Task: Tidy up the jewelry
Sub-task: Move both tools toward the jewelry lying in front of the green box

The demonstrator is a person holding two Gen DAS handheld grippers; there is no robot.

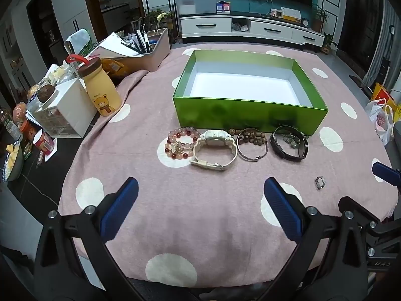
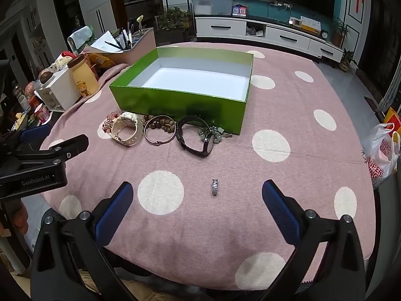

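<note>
An empty green box (image 1: 248, 114) (image 2: 175, 102) with a white inside stands on the pink dotted cloth. In front of it lie a pink bead bracelet (image 1: 179, 144) (image 2: 109, 123), a white watch (image 1: 214, 149) (image 2: 126, 129), a thin bangle over brown beads (image 1: 252, 144) (image 2: 159, 129), a black watch (image 1: 288, 143) (image 2: 194, 138) by green beads (image 2: 213, 131), and a small ring (image 1: 320, 182) (image 2: 215, 186) nearer me. My left gripper (image 1: 200, 193) is open over bare cloth, short of the white watch. My right gripper (image 2: 196, 195) is open with the ring between and just ahead of its fingertips, untouched.
At the left stand a yellow bear bottle (image 1: 101, 87) (image 2: 84, 79), a white drawer unit (image 1: 66, 111), a pen holder (image 1: 150, 50) and food items. A plastic bag (image 2: 382, 150) hangs off the right edge. The other gripper shows at each view's side (image 2: 37, 160).
</note>
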